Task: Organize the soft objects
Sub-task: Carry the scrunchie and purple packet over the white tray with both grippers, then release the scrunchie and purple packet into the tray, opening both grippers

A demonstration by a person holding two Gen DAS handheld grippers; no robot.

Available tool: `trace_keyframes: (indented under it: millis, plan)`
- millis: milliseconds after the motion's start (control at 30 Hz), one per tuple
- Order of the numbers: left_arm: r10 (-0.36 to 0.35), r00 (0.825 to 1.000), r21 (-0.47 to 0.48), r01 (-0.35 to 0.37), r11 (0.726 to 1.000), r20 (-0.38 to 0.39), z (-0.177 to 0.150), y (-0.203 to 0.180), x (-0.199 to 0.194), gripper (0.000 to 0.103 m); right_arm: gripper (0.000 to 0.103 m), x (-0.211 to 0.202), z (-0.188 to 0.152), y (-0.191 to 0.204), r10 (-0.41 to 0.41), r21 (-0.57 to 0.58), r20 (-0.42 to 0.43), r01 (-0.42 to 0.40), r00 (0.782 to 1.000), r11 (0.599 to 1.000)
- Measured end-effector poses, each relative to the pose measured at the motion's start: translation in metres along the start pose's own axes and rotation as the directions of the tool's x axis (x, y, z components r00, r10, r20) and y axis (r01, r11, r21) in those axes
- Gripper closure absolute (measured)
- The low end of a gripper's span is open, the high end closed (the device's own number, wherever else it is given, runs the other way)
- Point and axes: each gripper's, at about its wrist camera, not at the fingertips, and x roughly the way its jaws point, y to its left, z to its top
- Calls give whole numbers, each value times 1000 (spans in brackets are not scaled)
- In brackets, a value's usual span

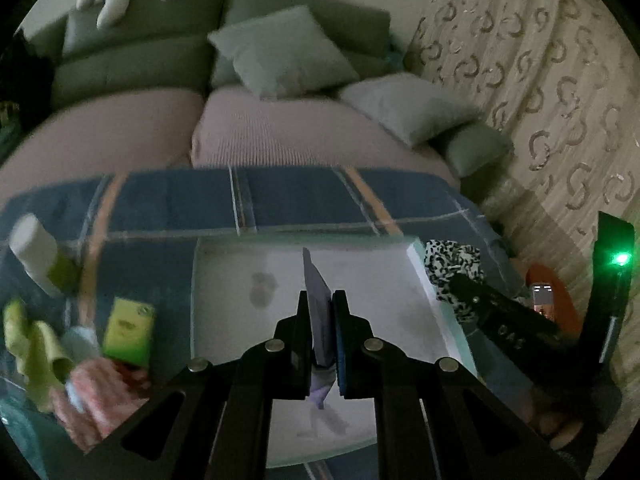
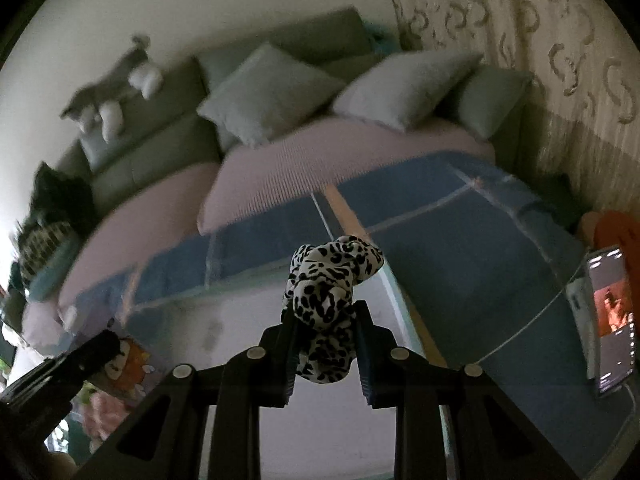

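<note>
Lilac cloth (image 1: pixel 318 312) sat pinched in left gripper (image 1: pixel 321 344) above white tray (image 1: pixel 400 280); leopard-print scrunchie (image 2: pixel 328 300) clamped in right gripper (image 2: pixel 325 344) over tray's right edge; yellow-green and pink soft items (image 1: pixel 80 352) lay left on blue plaid blanket (image 1: pixel 280 200); phone (image 2: pixel 610 320) far right

A shallow tray (image 1: pixel 224 264) sits at the lower middle of the left wrist view, on a checked blanket (image 1: pixel 280 200) spread over the near edge of the sofa (image 1: pixel 132 64). Left of the tray lies a heap of small soft things (image 1: pixel 80 344). Above the tray's floor the left gripper (image 1: pixel 322 340) pinches a flat cloth piece (image 1: pixel 316 292). At the tray's right rim the right gripper (image 2: pixel 324 344) clamps a spotted scrunchie (image 2: pixel 328 280). Behind the blanket, cushions (image 1: pixel 284 52) lean on the sofa back. A plush toy (image 2: pixel 112 92) lies on top, upper left. A phone (image 2: pixel 610 312) stands at the right edge of the right wrist view.
</note>
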Motion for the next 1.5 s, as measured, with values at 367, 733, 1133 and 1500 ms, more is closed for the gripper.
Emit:
trace_keyframes:
  millis: [367, 733, 1133, 1500]
  plan:
    - [20, 995, -81, -28, 996, -99, -13, 21, 48, 92, 75, 42, -13, 1, -40, -26, -112, 37, 993, 999]
    - [69, 985, -80, -83, 993, -160, -22, 22, 63, 88, 74, 51, -15, 9, -67, -68, -136, 59, 988, 996]
    - [-84, 977, -133, 58, 989, -195, -27, 16, 69, 88, 71, 40, -9, 7, -59, -55, -114, 53, 992, 997]
    - [43, 984, -60, -54, 997, -173, -21, 11, 48, 46, 50, 32, -6, 7, -72, -53, -94, 67, 993, 996]
